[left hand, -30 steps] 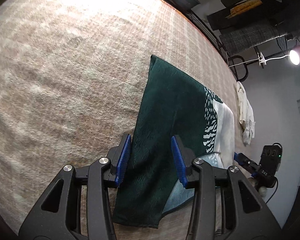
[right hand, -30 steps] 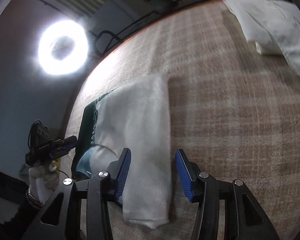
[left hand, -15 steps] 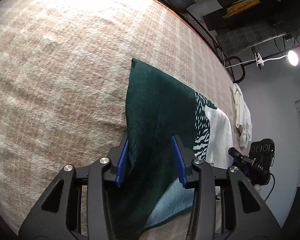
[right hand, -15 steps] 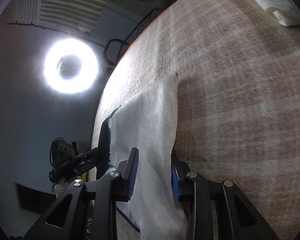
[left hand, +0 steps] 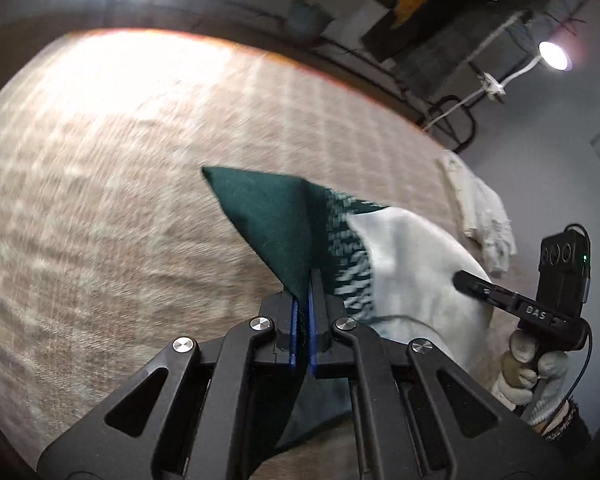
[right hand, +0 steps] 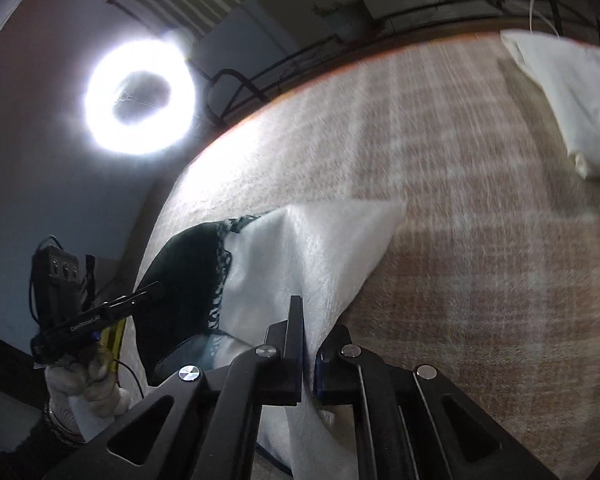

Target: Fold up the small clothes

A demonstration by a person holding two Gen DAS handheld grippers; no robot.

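A small garment, dark green (left hand: 272, 216) at one end and white (left hand: 412, 264) at the other with a zebra-like band between, lies on the beige checked cloth. My left gripper (left hand: 303, 304) is shut on the green end and lifts its near edge, so the cloth folds up into a ridge. My right gripper (right hand: 309, 344) is shut on the white end (right hand: 320, 248) and lifts it too. The green end also shows in the right wrist view (right hand: 184, 268). Each gripper shows in the other's view, held by a gloved hand.
A crumpled white garment (left hand: 484, 216) lies at the far right of the cloth; it also shows in the right wrist view (right hand: 572, 92). A ring light (right hand: 140, 96) glares beyond the table's far edge (right hand: 300, 88). Shelves and cables stand behind.
Both grippers closed on the garment's near edge, left on the green end, right on the white end, and raised it off the cloth. Both views have tilted upward.
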